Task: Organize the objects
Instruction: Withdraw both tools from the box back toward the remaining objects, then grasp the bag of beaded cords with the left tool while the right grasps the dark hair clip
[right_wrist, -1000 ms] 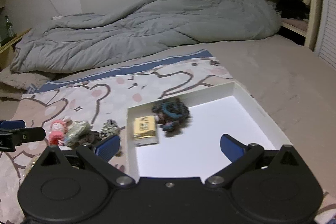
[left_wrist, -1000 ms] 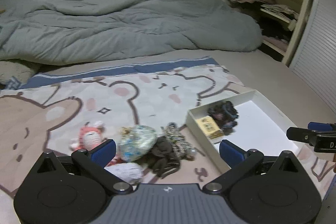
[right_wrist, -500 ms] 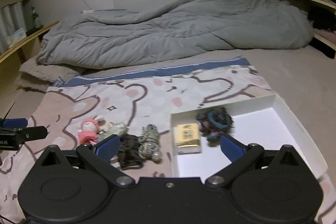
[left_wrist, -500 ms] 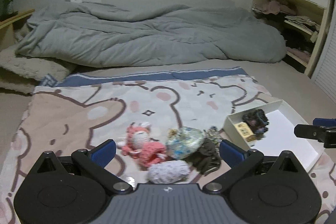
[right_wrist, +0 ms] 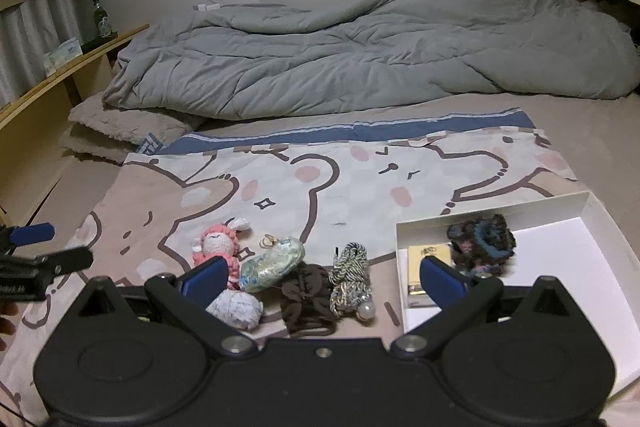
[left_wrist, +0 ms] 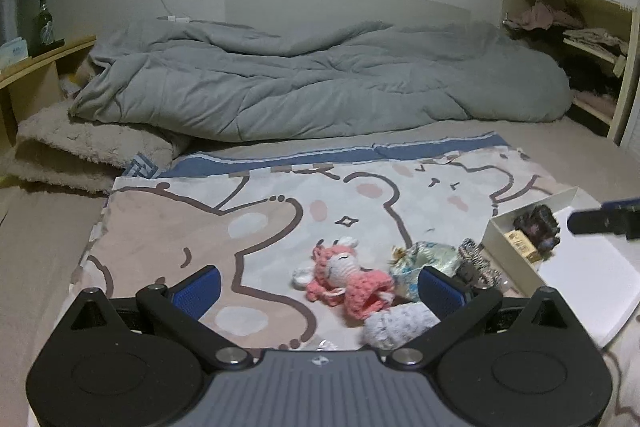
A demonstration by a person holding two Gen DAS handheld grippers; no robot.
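Your left hand-held gripper [left_wrist: 318,285] and right hand-held gripper [right_wrist: 322,279] both hover released, holding nothing, above the cartoon-print blanket [right_wrist: 360,183]. Low centre of the right view: a crocheted pink doll [right_wrist: 218,247], a shiny oval pouch [right_wrist: 272,263], a fuzzy pale ball [right_wrist: 236,309], a brown scrunchie [right_wrist: 306,297] and a striped twisted band [right_wrist: 352,277]. At lower right, the white rectangular box [right_wrist: 592,207] holds a dark knitted scrunchie [right_wrist: 482,241] and a yellow packet [right_wrist: 426,257]; a rumpled grey quilted duvet [right_wrist: 380,55] fills the bed behind.

One white box [right_wrist: 580,203], two items inside, one pink crocheted doll [right_wrist: 218,245], four hair accessories alongside
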